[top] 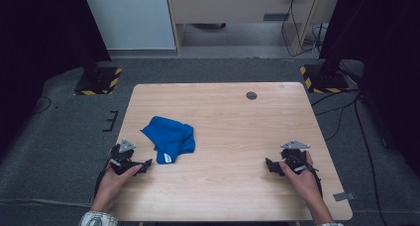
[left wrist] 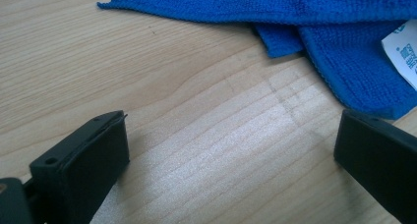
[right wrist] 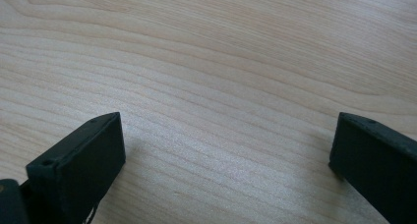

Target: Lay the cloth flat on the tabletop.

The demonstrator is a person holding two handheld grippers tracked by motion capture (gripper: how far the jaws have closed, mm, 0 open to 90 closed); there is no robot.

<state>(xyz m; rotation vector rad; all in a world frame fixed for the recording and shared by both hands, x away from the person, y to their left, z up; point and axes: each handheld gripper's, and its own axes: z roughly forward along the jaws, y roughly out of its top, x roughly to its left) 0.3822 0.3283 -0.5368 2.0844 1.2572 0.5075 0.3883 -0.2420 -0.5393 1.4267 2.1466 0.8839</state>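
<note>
A crumpled blue cloth (top: 170, 138) with a white label (top: 167, 158) lies on the left half of the wooden table (top: 233, 117). My left gripper (top: 144, 165) rests on the table just left of the cloth, held by a hand, its jaws wide apart and empty. In the left gripper view the cloth (left wrist: 314, 32) and its label (left wrist: 404, 54) lie just beyond the open left gripper (left wrist: 231, 140). My right gripper (top: 270, 165) sits near the table's right front, open and empty. In the right gripper view bare wood lies between the jaws of the right gripper (right wrist: 226, 140).
A small round dark cap (top: 251, 95) is set in the table near its far edge. Two stand bases with yellow-black tape (top: 99, 81) (top: 324, 78) stand on the floor beyond the table, with cables at the right.
</note>
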